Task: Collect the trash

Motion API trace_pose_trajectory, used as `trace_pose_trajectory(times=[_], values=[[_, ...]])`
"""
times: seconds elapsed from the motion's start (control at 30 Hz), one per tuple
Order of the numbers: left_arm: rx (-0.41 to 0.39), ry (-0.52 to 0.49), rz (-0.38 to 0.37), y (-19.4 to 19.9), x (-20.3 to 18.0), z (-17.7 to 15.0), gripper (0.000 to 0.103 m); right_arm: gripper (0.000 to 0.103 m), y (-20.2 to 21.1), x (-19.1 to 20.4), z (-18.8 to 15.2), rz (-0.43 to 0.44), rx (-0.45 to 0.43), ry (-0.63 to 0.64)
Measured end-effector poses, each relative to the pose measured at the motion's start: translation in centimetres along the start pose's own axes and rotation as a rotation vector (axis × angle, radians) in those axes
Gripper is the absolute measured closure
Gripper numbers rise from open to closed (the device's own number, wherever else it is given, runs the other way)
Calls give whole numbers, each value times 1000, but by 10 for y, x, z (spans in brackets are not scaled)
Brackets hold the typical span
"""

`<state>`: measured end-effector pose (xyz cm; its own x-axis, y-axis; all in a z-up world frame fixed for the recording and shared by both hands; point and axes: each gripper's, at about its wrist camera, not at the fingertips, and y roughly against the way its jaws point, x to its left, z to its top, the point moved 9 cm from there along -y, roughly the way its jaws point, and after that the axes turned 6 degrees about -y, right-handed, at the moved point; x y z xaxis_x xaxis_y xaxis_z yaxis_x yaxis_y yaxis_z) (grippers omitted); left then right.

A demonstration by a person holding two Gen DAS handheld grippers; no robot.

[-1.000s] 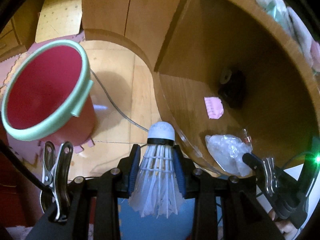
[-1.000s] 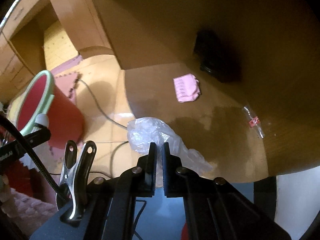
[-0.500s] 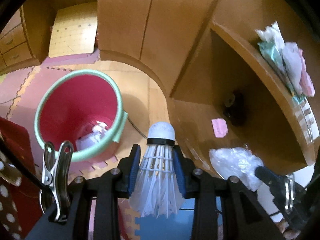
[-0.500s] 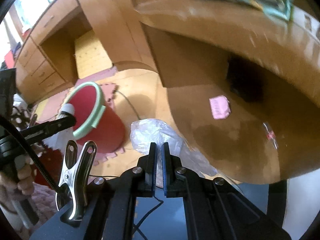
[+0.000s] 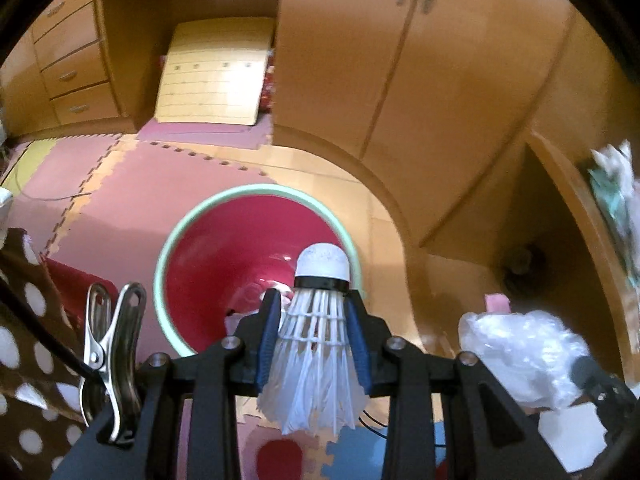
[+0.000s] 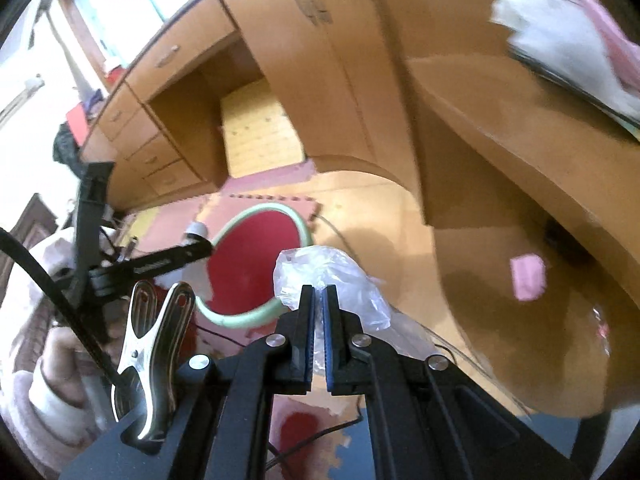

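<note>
My left gripper (image 5: 316,316) is shut on a white feather shuttlecock (image 5: 318,344), cork end forward, held over the mouth of a red bin with a pale green rim (image 5: 256,196). Some trash lies in the bin's bottom. My right gripper (image 6: 319,300) is shut on a crumpled clear plastic bag (image 6: 324,276), a little right of and above the bin (image 6: 256,256). The bag (image 5: 520,352) also shows at the lower right of the left wrist view. The left gripper (image 6: 192,240) with the shuttlecock's cork reaches in from the left in the right wrist view.
A pink paper scrap (image 6: 528,276) and a small clear wrapper (image 6: 600,332) lie on the wooden desk (image 6: 500,312). Wooden cupboards (image 5: 400,80) and drawers (image 5: 68,76) stand behind. Foam puzzle mats (image 5: 120,188) cover the floor; a cable runs beside the bin. A person's sleeved hand (image 6: 52,364) is at lower left.
Both grippers have risen and swung left, away from the desk toward the bin. The bin has come from the left edge to under the shuttlecock. Both grips are unchanged.
</note>
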<state>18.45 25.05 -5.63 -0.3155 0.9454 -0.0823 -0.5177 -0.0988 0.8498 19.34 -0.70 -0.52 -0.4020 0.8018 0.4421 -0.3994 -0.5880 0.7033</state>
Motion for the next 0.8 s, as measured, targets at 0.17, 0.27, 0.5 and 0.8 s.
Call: trace_pose_trajectory(times=[0.17, 0.27, 0.5, 0.8], values=[[30, 45, 23, -22, 25, 1, 69, 98, -22, 33, 15, 66, -19, 29], [53, 69, 17, -38, 32, 0, 69, 98, -33, 46, 19, 96, -24, 38], [94, 95, 35, -69, 39, -1, 69, 98, -64, 64, 25, 155, -13, 24], [142, 83, 53, -94, 50, -9, 69, 101, -93, 87, 32, 223, 2, 18]])
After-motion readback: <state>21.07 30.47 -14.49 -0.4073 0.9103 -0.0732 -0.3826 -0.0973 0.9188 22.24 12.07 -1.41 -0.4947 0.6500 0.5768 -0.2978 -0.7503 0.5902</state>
